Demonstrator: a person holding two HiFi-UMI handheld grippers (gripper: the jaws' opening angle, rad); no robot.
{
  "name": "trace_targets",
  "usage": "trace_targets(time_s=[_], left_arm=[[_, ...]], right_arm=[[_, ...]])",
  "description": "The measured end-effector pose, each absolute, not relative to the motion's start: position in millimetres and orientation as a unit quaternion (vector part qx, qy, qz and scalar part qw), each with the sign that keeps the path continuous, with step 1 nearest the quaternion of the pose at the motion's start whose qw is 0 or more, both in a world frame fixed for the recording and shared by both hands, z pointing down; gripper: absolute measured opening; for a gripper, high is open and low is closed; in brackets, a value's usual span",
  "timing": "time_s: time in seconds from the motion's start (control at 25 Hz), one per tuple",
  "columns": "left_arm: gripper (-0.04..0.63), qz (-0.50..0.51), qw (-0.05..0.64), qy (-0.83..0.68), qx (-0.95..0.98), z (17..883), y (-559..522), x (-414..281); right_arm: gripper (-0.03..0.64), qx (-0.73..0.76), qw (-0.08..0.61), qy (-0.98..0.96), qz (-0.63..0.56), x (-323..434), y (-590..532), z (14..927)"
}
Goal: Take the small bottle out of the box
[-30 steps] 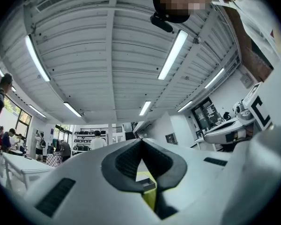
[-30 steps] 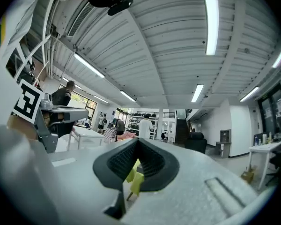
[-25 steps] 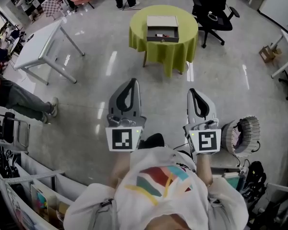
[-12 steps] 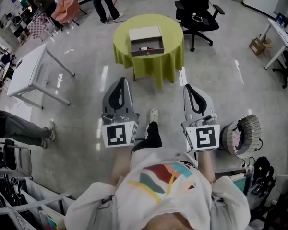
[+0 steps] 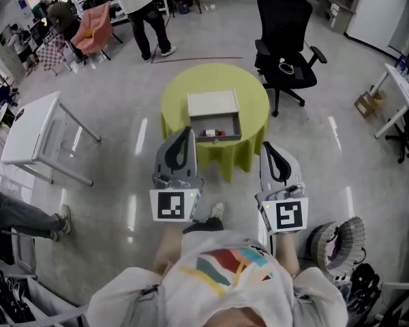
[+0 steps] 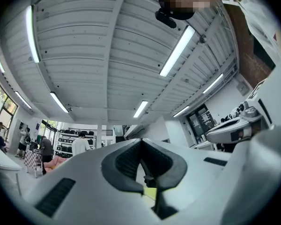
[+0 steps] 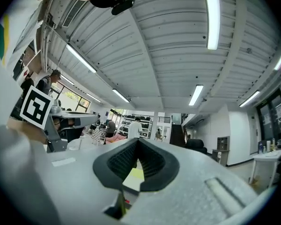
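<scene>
Standing at the middle of a round table draped in a yellow-green cloth: one box, its pale lid laid back toward the far edge and its grey tray open toward the near edge.

- Small bottle: lies inside the tray, close to its front wall; too small for detail.
- Left gripper: jaws pressed together, nothing between them. In the head view its tip overlaps the table's near left edge, short of the box.
- Right gripper: jaws together, empty, tip beside the near right edge of the cloth.
- Floor: bare, glossy grey along the table's left, right and near edges.
- Black office chair: near the far right edge.
- White table: well apart on the left.
- Standing person and pink chair: beyond the far edge, well apart.
- Wicker basket: on the floor at lower right.
</scene>
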State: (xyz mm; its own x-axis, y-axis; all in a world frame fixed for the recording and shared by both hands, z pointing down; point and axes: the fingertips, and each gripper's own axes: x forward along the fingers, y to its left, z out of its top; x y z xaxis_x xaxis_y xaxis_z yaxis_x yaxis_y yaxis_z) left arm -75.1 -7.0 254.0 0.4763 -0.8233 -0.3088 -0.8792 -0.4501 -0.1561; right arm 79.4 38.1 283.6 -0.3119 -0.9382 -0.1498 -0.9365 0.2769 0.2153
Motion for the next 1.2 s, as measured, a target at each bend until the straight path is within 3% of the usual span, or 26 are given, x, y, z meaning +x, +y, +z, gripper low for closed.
trace_targets(time_s=[0.52, 1.2], left_arm=[[0.014, 0.107, 0.158, 0.45, -0.872, 227.2, -168.9, -51.6], [0.014, 0.072, 0.152, 0.476, -0.863, 243.9, -186.5, -22.1]], right_arm=[[0.003, 0.593, 0.006, -0.794, -0.135, 65.2, -140.3, 260.7], [0.003, 0.552, -0.019, -0.824, -0.127, 87.2, -165.0, 257.6]])
